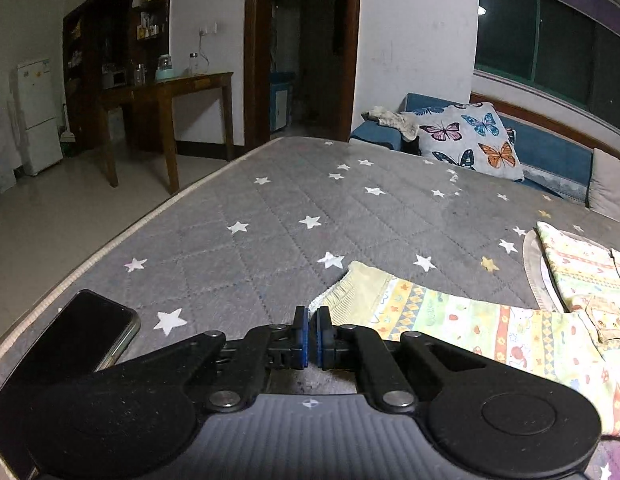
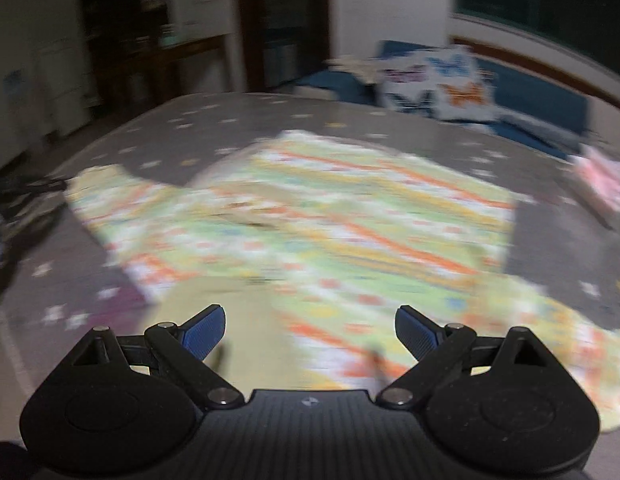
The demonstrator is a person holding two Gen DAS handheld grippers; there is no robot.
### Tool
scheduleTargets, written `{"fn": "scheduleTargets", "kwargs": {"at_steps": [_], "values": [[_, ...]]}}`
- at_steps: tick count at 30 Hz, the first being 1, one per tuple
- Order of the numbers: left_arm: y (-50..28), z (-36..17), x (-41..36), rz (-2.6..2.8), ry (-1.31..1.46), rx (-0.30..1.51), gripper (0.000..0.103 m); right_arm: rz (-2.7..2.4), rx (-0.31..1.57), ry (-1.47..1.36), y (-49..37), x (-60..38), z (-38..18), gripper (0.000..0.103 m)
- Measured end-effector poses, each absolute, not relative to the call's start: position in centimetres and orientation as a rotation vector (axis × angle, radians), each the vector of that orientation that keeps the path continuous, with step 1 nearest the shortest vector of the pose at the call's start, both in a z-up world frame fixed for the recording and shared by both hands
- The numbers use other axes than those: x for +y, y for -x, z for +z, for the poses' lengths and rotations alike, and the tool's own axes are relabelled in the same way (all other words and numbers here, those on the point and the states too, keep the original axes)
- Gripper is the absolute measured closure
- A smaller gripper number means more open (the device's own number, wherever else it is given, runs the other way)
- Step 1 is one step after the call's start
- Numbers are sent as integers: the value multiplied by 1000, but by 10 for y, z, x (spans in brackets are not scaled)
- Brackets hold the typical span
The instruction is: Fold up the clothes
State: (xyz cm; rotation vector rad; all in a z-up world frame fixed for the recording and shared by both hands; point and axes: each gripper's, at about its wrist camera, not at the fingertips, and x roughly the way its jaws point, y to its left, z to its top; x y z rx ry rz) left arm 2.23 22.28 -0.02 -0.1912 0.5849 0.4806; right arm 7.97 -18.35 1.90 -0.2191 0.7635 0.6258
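A: Grey quilted bed cover (image 1: 270, 208) with white stars, that's the work surface. Where's the garment?

B: Striped yellow-green-orange garment (image 2: 310, 216) lies spread flat on the bed, filling the middle of the right wrist view. That frame is motion-blurred, so the print can't be made out there.

A: Left wrist view?

B: Sharper. One sleeve (image 1: 449, 320) runs from about 3 o'clock toward centre, ribbed cuff (image 1: 357, 288) at its end. The cuff lies on the cover just past the left claw (image 1: 312, 322), slightly toward 1 o'clock of the tips.

A: Left claw state?

B: Pressed together, blue pads (image 1: 305, 340) nearly touching. Nothing visible between them. No cloth pinched as far as I can see.

A: Right claw?

B: Right claw (image 2: 310, 330) is spread wide, blue pads (image 2: 208, 330) well apart, garment fabric below the gap. Contact with the fabric: can't tell, too blurred.

A: Other items?

B: Black phone (image 1: 78, 336) on the bed at 9 o'clock of the left claw, near the bed edge. Butterfly pillow (image 1: 469, 136) at 1 o'clock on a blue sofa (image 1: 549, 152) behind the bed. Something pink (image 2: 605, 184) at 3 o'clock in the right view, too blurred to identify. Wooden table (image 1: 170, 88) with jars at 11 o'clock, off the bed.
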Motion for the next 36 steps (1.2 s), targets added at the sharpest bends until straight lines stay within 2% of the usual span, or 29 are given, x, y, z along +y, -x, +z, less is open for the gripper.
{"fn": "scheduleTargets", "kwargs": {"at_steps": [2, 5, 6, 7, 8, 10, 11, 12, 13, 21, 24, 25, 29, 30, 31, 32, 34, 36], "values": [[-18, 2, 222, 480, 198, 577, 99, 707, 765, 238, -70, -164, 19, 12], [-16, 4, 221, 477, 197, 572, 99, 796, 751, 316, -52, -132, 14, 22], [-16, 4, 220, 477, 197, 572, 99, 813, 743, 344, -47, -124, 11, 28], [-16, 4, 220, 478, 199, 570, 99, 829, 735, 372, -42, -115, 8, 39], [-15, 4, 221, 478, 201, 568, 99, 827, 729, 404, -39, -108, 4, 47], [-15, 4, 222, 479, 209, 567, 99, 817, 730, 444, -35, -99, -3, 73], [-14, 3, 222, 480, 213, 567, 99, 804, 738, 458, -35, -97, -7, 78], [-14, 4, 223, 481, 216, 567, 99, 791, 738, 468, -34, -98, -9, 90], [-13, 5, 223, 480, 217, 564, 99, 787, 734, 469, -34, -103, -7, 95], [-4, -6, 229, 517, 217, 612, 99, 897, 788, 454, -20, -126, 2, 94], [-5, -12, 230, 523, 216, 658, 98, 926, 783, 447, -16, -126, 2, 78], [-4, -11, 230, 524, 206, 662, 95, 936, 786, 427, -18, -130, 7, 71], [-3, -3, 233, 577, 159, 657, 93, 949, 783, 314, -32, -155, 34, 58], [-3, -1, 234, 580, 163, 655, 91, 936, 780, 290, -36, -164, 39, 53], [-3, 2, 232, 576, 161, 650, 84, 903, 769, 281, -41, -170, 41, 52], [-5, 6, 228, 564, 153, 643, 72, 871, 757, 274, -47, -176, 44, 52], [-10, 11, 216, 521, 134, 631, 66, 783, 747, 266, -62, -187, 42, 52], [-18, 15, 202, 460, 123, 626, 64, 693, 755, 230, -84, -202, 37, 52]]}}
